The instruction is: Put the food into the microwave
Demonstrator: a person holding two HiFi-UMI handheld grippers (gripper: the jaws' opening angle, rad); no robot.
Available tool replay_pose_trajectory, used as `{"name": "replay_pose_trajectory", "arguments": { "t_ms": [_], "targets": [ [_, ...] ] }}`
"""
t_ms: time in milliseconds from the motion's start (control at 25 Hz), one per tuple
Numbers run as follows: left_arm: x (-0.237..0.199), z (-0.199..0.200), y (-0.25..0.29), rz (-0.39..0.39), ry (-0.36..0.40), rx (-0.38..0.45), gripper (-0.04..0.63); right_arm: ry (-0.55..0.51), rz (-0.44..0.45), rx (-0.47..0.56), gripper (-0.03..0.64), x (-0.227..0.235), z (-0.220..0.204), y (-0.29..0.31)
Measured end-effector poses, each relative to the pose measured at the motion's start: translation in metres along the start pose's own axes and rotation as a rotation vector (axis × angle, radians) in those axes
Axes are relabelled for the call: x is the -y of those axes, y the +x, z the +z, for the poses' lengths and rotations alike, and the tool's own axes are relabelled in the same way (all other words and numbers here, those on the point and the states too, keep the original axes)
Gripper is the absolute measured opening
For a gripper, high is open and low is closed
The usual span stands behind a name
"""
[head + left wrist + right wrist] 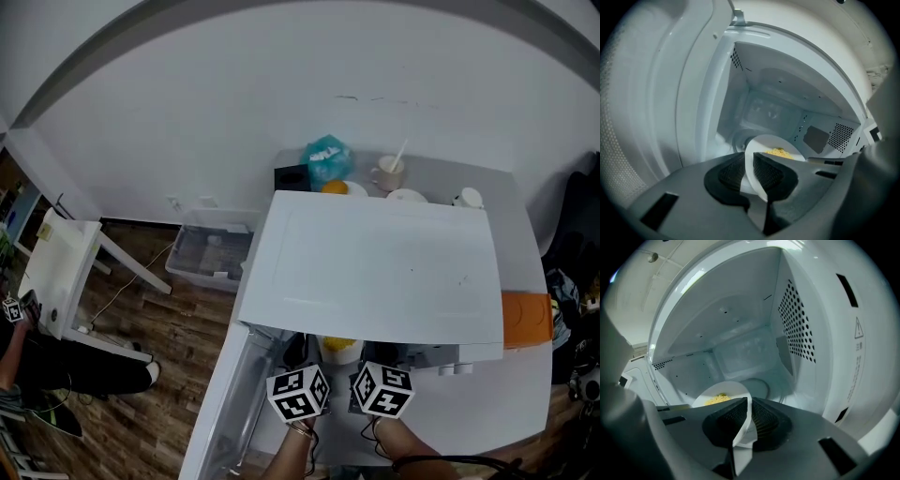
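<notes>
A white bowl [761,143] of yellow food [779,152] hangs at the mouth of the open white microwave [375,267]. My left gripper [750,163] is shut on the bowl's left rim. On the opposite rim of the bowl [729,389], my right gripper [749,408] is shut as well. The bare cavity [740,348] and its round floor ring [759,386] lie just ahead. From the head view both marker cubes, left [298,394] and right [384,389], sit side by side below the microwave's front, with the bowl [339,349] peeking out between them.
The microwave door [230,394] hangs open to the left. Behind the microwave stand a teal bag [326,159], a cup with a spoon [387,172] and other white cups. An orange object [525,319] lies to the right. A plastic bin [211,248] and a white stool [61,267] stand on the floor.
</notes>
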State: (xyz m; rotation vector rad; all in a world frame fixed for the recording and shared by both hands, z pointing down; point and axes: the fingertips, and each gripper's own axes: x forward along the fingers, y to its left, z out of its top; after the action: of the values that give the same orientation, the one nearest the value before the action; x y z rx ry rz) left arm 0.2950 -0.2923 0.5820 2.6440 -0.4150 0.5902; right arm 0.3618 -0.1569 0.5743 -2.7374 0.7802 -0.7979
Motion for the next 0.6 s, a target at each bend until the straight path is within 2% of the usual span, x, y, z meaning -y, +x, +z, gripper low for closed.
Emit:
{"name": "replay_pose_trajectory", "arguments": {
  "t_ms": [600],
  "targets": [
    [0.002, 0.009, 0.025, -0.014, 0.028, 0.022, 0.055, -0.042, -0.046, 0.043, 0.035, 0.003, 0.01, 0.018]
  ]
}}
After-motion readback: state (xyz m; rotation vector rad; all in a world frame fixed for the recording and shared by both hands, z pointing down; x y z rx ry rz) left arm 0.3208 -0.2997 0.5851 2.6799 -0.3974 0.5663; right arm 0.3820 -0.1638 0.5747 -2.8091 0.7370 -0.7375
